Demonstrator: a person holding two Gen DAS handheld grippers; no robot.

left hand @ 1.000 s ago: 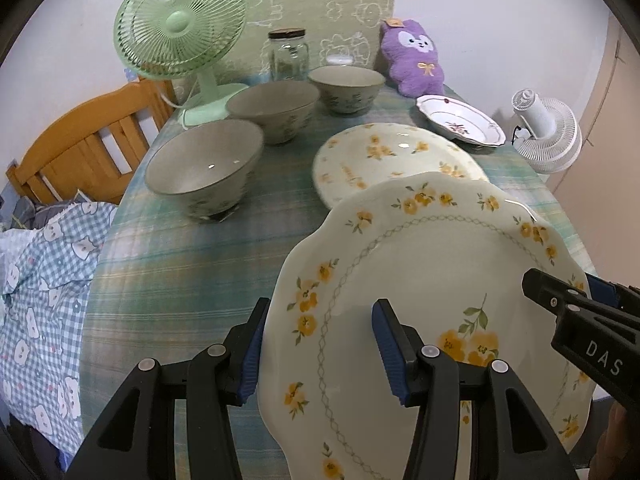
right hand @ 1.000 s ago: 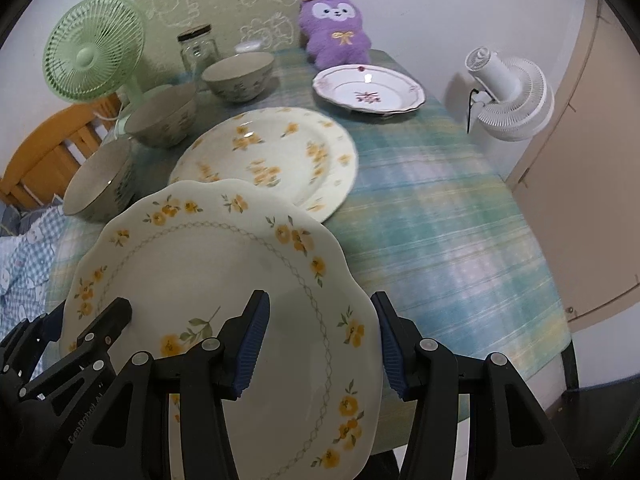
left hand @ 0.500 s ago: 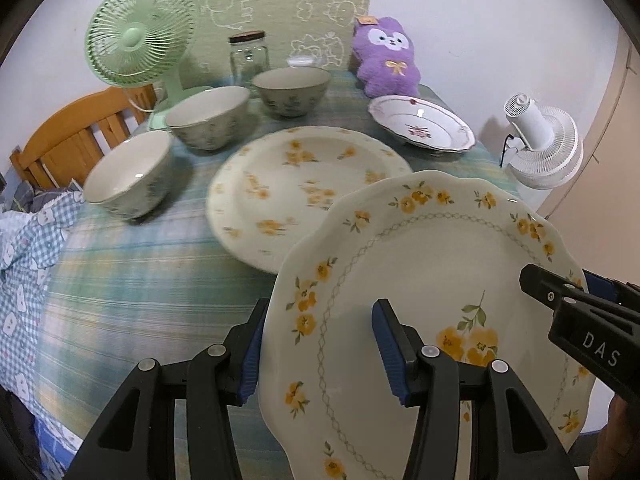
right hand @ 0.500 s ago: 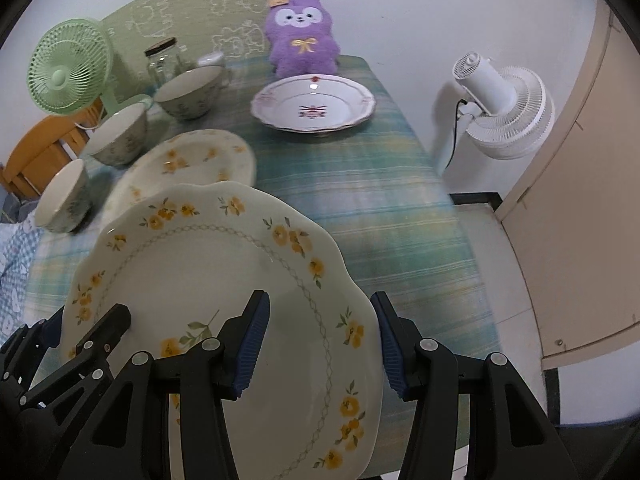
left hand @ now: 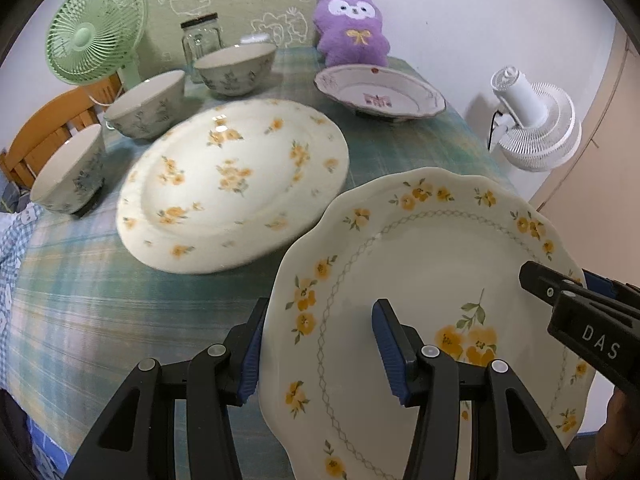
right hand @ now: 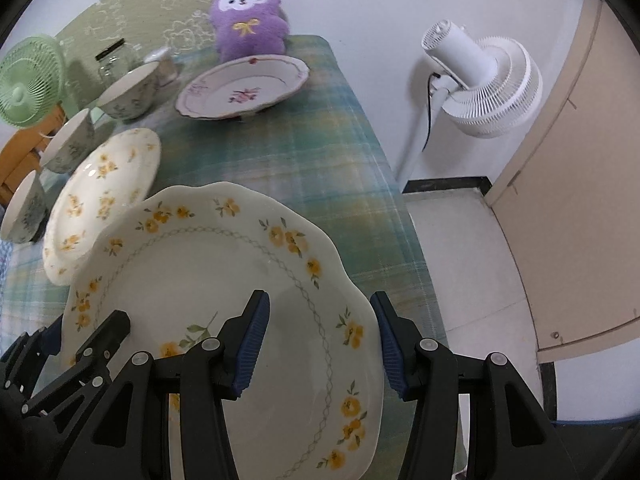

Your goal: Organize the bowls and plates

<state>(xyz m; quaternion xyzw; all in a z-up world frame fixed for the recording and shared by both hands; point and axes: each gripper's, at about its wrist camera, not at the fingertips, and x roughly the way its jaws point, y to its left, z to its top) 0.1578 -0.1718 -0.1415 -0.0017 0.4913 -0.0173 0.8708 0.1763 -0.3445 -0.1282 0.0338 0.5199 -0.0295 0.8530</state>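
Left wrist view. We see the left hand-held gripper [left hand: 318, 350] pointing steeply down, its two blue pads straddling the near left rim of the scalloped plate [left hand: 432, 280], one pad outside the rim and one over the plate's face; we read this as a pinch on the rim. The right hand-held gripper [left hand: 560, 300] enters from the right edge and grips the opposite rim. We count three bowls [left hand: 236, 68] in a row at the left, one round flowered plate [left hand: 232, 184] lying on the surface [left hand: 80, 300], one pink-patterned dish [left hand: 380, 94], one glass jar [left hand: 202, 40], one purple plush toy [left hand: 352, 28], one green fan [left hand: 94, 36] and one white fan [left hand: 532, 120]. Only this view shows the wooden chair [left hand: 44, 136].

Right wrist view. We see the right hand-held gripper [right hand: 320, 344] angled steeply down, pads clamped across the plate's right rim. The scalloped plate is held tilted above the surface's near edge, overlapping the round plate. Only this view shows the floor [right hand: 472, 264] and the beige door [right hand: 580, 200] at the right.
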